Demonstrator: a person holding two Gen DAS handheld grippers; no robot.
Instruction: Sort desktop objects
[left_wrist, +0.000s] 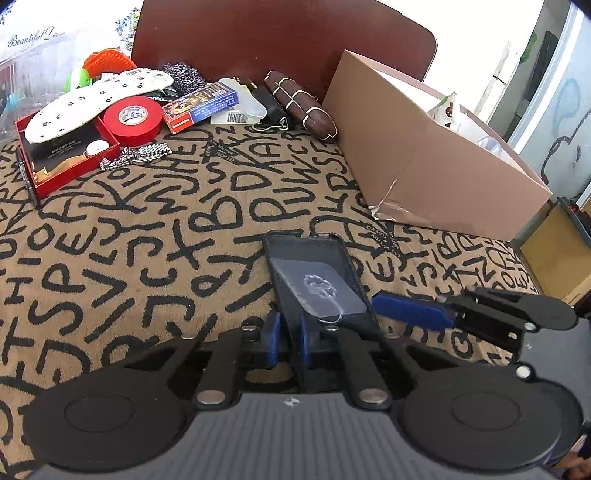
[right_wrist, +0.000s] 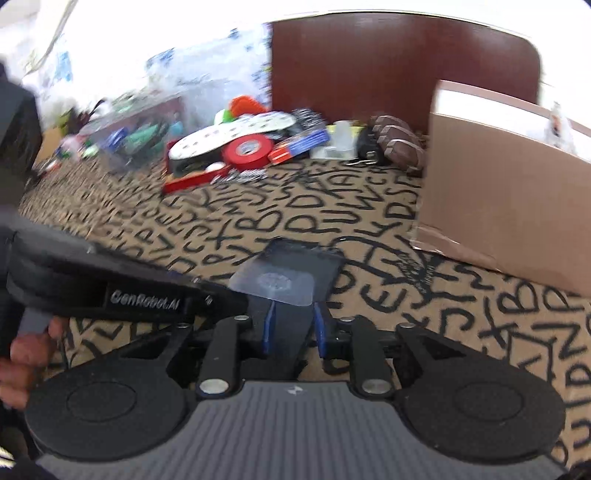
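Left wrist view: your left gripper (left_wrist: 287, 341) is clamped on the near end of the black phone case (left_wrist: 314, 280), clear sticker on top. Case sits centre of the lettered cloth (left_wrist: 147, 229), cardboard box (left_wrist: 424, 158) at 2 o'clock, clutter pile at 11. Right gripper (right_wrist: 295, 328): jaws part open, straddling the case, pads not pressing.
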